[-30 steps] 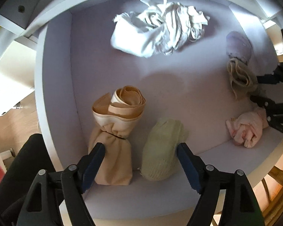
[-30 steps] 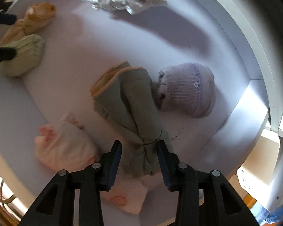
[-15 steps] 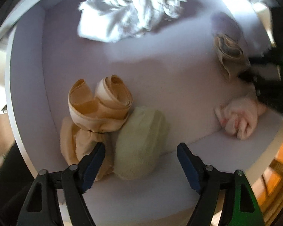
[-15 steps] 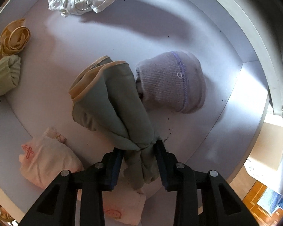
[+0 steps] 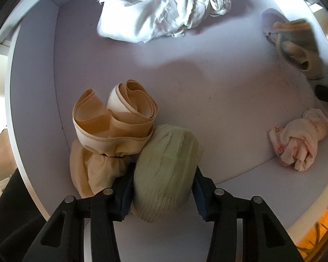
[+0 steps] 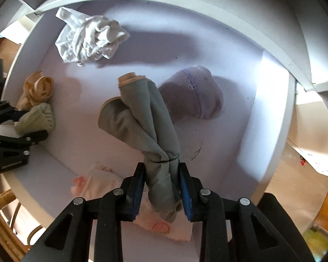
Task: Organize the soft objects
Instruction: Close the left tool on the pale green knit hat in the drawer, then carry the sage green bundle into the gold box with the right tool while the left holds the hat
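my left gripper [image 5: 163,187] clamps the green roll [image 5: 164,174] at the drawer's [image 5: 32,87] front-left, right gripper [image 6: 161,185] pinches the grey bundle [image 6: 146,126] below its tie; risk: thin fabric slipping out.

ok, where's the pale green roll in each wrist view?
Left wrist: green roll sits bottom centre, between the left gripper jaws, touching the beige bundle.
Right wrist: green roll at the far left edge, just below the beige bundle.
Shared landmark: the crumpled white cloth near the top in both.
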`<state>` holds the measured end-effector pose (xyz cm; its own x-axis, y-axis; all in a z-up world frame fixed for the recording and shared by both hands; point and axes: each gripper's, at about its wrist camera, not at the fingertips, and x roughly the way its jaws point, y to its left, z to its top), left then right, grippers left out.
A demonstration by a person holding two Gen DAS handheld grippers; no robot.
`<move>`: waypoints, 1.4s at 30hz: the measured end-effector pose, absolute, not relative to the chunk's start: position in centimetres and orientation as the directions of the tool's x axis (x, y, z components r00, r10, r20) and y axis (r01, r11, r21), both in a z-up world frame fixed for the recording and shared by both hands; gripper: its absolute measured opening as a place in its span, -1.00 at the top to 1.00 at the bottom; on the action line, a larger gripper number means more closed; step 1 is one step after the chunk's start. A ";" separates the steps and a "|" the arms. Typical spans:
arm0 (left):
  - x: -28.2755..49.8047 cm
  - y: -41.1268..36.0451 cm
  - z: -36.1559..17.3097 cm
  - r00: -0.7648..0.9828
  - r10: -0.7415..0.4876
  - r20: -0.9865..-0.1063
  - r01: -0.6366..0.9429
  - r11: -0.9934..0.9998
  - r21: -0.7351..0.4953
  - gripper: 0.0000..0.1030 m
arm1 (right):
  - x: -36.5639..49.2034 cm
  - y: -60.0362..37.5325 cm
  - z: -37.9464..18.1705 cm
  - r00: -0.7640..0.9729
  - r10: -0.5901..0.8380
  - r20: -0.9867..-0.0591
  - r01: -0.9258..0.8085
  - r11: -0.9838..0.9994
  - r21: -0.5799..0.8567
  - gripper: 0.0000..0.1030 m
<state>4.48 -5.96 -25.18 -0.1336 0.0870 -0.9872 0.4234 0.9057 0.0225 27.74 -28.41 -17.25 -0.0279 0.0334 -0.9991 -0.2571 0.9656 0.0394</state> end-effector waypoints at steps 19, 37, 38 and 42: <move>3.1 -8.3 -26.5 -0.143 0.104 -0.984 0.433 0.901 0.032 0.08 | 25.2 -31.6 -5.8 0.073 0.253 -0.965 -0.104 0.964 0.245 0.43; 2.4 -8.7 -27.0 -0.150 0.104 -0.983 0.448 0.894 0.026 0.08 | 25.0 -34.2 8.7 0.251 0.361 -0.898 -0.069 0.932 0.356 0.43; 2.4 -8.7 -27.0 -0.150 0.104 -0.983 0.448 0.894 0.026 0.08 | 25.3 -34.3 9.5 0.263 0.365 -0.893 -0.067 0.930 0.361 0.43; 2.4 -8.7 -27.0 -0.150 0.104 -0.983 0.448 0.894 0.026 0.08 | 26.8 -34.9 12.6 0.310 0.372 -0.875 -0.055 0.926 0.374 0.43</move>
<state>2.40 -8.68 -26.95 -0.1500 0.1043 -0.9832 0.4477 0.8938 0.0265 26.82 -34.88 12.62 0.3100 0.3719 -0.8750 -0.0553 0.9258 0.3739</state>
